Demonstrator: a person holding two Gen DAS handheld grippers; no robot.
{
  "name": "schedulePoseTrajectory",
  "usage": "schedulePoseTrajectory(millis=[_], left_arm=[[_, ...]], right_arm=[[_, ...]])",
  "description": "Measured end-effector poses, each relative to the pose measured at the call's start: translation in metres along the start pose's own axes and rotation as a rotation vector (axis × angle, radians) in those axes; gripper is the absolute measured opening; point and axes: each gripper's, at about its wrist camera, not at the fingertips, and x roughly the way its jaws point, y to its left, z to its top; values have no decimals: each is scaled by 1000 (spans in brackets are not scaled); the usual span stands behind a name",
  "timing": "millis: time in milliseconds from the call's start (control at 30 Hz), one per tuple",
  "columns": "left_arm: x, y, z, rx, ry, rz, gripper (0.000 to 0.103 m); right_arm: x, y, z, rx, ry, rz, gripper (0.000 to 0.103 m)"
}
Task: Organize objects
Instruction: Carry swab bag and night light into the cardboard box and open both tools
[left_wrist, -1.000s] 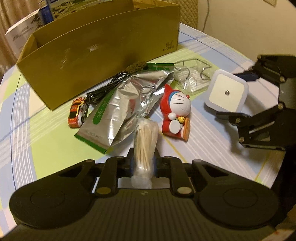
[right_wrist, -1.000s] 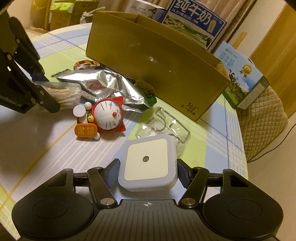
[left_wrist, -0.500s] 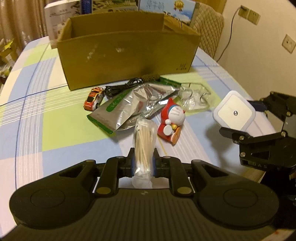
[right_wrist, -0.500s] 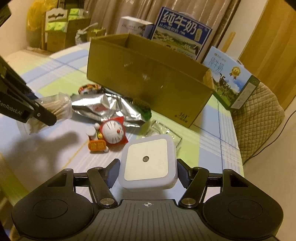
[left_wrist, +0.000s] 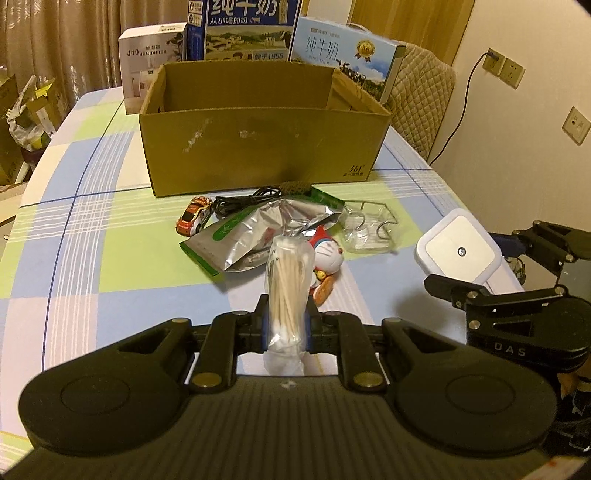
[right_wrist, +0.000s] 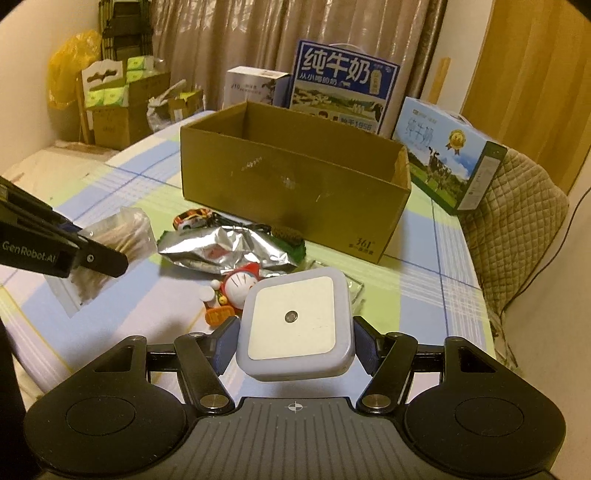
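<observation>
Your left claw (left_wrist: 287, 325) is matt black plastic and pinches a clear, glossy film bag of pale wooden toothpicks (left_wrist: 287, 280). Your right claw (right_wrist: 294, 339) carries a smooth white plastic night light (right_wrist: 294, 325). The cardboard box (left_wrist: 258, 147) reads as matt brown, scuffed. The foil pouch (left_wrist: 255, 232) is crinkled, shiny silver. The desk (left_wrist: 92, 258) wears smooth checked cloth. The figurine (left_wrist: 327, 258) is glossy plastic.

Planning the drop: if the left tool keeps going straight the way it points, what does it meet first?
Probably the cardboard box: the left tool, shut on the cotton swab pack, looks raised above the foil pouch and toy. Depth is uncertain.
</observation>
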Motion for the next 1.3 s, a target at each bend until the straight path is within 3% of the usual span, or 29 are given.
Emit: schedulePoseTrajectory(millis=[267, 433, 733, 1000, 1300], left_arm=[[-8, -4, 9, 18, -21, 0, 13], [-8, -3, 27, 56, -34, 13, 13], [0, 15, 107, 94, -90, 25, 13], [32, 34, 190, 98, -108, 41, 13], [86, 59, 227, 61, -74, 48, 13]], right_arm=[[-6, -4, 7, 15, -9, 19, 62], [0, -18, 23, 91, 19, 92, 62], [22, -68, 106, 144, -20, 125, 62], [65, -102, 190, 168, -43, 119, 62], [128, -116, 212, 218, 16, 141, 62]])
